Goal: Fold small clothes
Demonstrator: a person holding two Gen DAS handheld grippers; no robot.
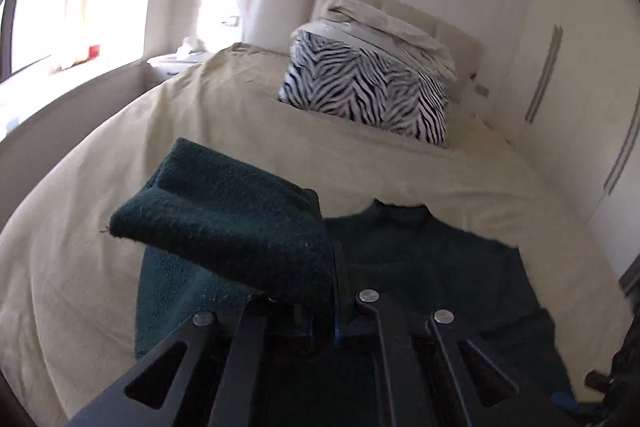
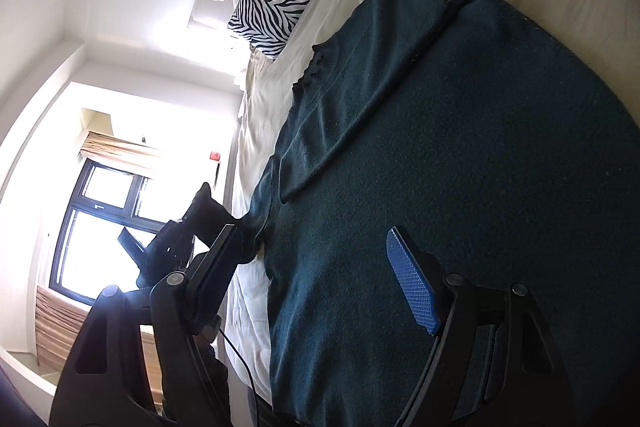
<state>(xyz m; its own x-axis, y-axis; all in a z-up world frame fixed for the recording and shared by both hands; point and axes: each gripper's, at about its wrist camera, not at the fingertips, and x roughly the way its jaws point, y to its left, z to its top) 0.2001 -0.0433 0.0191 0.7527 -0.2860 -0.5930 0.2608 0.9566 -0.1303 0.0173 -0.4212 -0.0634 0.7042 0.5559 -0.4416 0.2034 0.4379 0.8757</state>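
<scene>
A dark teal sweater [image 1: 420, 267] lies flat on the beige bed cover [image 1: 280, 131], collar toward the pillows. My left gripper [image 1: 334, 267] is shut on one edge of it, and the pinched flap [image 1: 224, 215] hangs raised over the left finger. In the right wrist view the sweater [image 2: 460, 147] fills the frame, with one sleeve [image 2: 360, 99] folded across the body. My right gripper [image 2: 312, 231] hovers open just above the sweater's lower body, its blue pad [image 2: 412, 287] bare. The left gripper [image 2: 248, 223] shows there at the sweater's side edge.
A zebra-print pillow [image 1: 368, 87] and folded white bedding [image 1: 384, 27] sit at the headboard end. A window [image 2: 100, 227] with a blind is beyond the bed's side. White wardrobe doors [image 1: 580, 87] stand on the other side. Bare bed cover [image 2: 248, 147] surrounds the sweater.
</scene>
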